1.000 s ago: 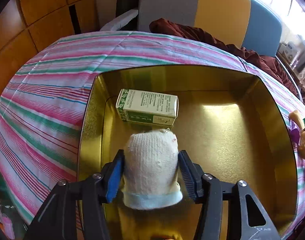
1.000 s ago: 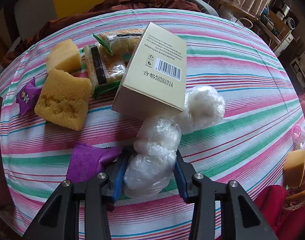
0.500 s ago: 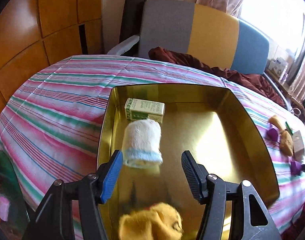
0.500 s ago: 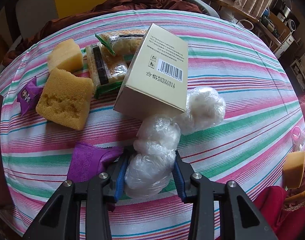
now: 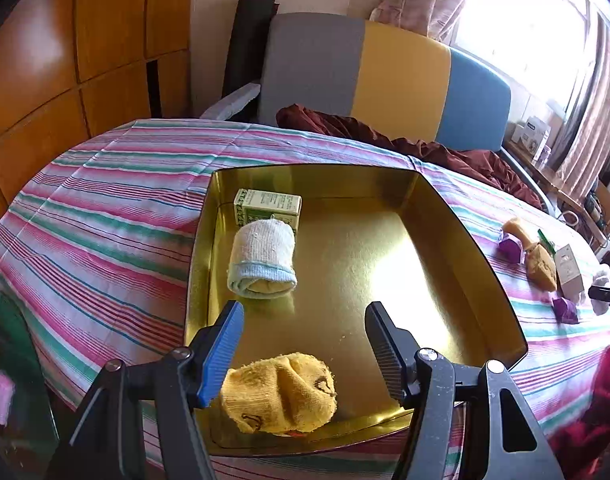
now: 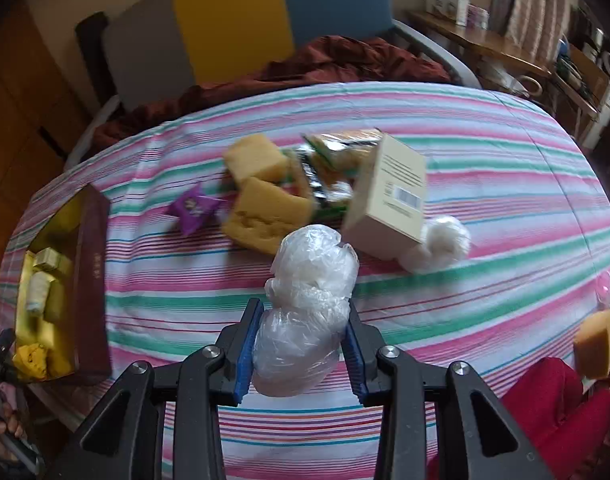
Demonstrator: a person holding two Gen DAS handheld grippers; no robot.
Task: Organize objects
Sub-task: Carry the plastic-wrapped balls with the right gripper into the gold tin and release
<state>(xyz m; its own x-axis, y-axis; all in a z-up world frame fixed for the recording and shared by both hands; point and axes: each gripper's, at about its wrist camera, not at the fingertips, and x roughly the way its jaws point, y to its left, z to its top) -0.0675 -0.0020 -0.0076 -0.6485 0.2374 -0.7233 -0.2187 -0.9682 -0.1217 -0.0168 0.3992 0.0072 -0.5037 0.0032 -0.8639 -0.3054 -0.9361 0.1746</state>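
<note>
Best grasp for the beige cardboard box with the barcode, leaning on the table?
Probably the beige cardboard box across its two broad flat faces at the raised upper end, from above. It tilts against snack packets, with a white plastic ball at its base, crowding low approaches.

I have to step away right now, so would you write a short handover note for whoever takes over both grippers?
Left gripper: jaws opening, nothing between them, hovering over the gold tin.
Right gripper: shut on the crumpled plastic bag, held above the striped tablecloth.
Done: green box, white rolled sock and yellow sock lie in the tin.
Left: bag into the tin, then the sponges, snack packets, beige carton, purple packet and the other plastic ball.
</note>
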